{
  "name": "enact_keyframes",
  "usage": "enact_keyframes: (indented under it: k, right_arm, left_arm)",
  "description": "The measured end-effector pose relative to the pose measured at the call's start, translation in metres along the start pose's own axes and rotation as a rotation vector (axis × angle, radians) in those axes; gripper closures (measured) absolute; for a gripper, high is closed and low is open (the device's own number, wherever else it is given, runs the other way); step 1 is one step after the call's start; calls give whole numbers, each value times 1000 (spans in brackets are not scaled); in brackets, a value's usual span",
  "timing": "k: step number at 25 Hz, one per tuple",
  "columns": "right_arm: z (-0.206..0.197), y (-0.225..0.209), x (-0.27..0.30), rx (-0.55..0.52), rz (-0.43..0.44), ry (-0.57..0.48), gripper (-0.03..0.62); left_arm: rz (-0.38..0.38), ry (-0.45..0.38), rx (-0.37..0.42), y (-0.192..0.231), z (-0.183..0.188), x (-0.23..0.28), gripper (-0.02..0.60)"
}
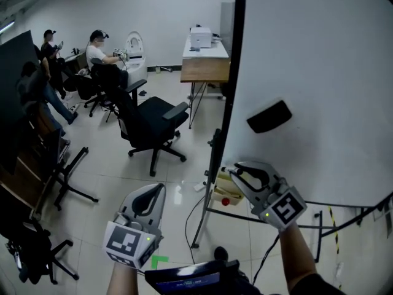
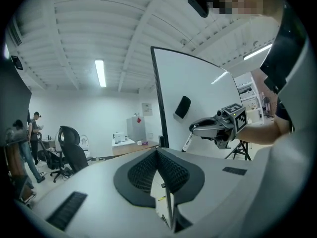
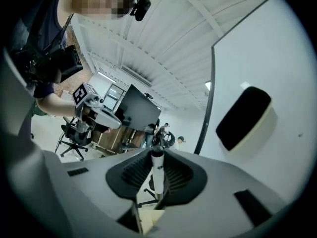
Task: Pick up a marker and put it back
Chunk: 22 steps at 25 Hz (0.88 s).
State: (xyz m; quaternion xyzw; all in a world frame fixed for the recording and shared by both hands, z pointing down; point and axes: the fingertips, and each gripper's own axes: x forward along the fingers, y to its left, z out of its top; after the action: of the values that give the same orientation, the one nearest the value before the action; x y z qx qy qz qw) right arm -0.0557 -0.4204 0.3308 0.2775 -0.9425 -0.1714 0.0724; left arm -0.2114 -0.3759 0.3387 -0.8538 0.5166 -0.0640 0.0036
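Pale glossy floor tiles [image 1: 110, 165] run through an open office. A whiteboard [image 1: 319, 54] on a black stand fills the head view from 12 to 4 o'clock. A black eraser [image 1: 269, 116] sticks to the board at about 3 o'clock of centre.

At 12 o'clock stands a wooden desk [image 1: 206, 66] with a white printer [image 1: 201, 37] on it. A black office chair [image 1: 150, 125] sits at 10 o'clock of centre, and people [image 1: 98, 51] sit further off at 11 o'clock.

The right gripper [image 1: 235, 172] is at 5 o'clock, beside the board's dark left edge and at 7 o'clock of the eraser. Its jaws are closed on a white marker [image 3: 157, 175], which stands upright between the ribbed pads. A small dark print on the barrel is too blurred to read. Whether the marker touches the board cannot be told.

The left gripper [image 1: 153, 192] is at 7 o'clock, well apart from the board. Its jaws meet at the tips and hold nothing.

Each gripper carries a cube of black-and-white square code patterns [image 1: 285, 209], with no letters on them. A sheet of paper [image 2: 146, 108] hangs on the far wall, its print too small to read. At 6 o'clock a dark device [image 1: 190, 278] shows a lit blue screen whose text is illegible.
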Motion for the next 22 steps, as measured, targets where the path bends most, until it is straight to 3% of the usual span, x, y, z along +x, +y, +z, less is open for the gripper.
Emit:
enact_keyframes:
  k: [8, 22]
  right_arm:
    - [63, 38, 10, -34, 97, -103, 502]
    - [81, 132, 13, -79, 243, -60, 502]
  left_arm:
    - [60, -60, 20, 13, 22, -47, 584]
    - [146, -73, -24, 16, 3, -139, 584]
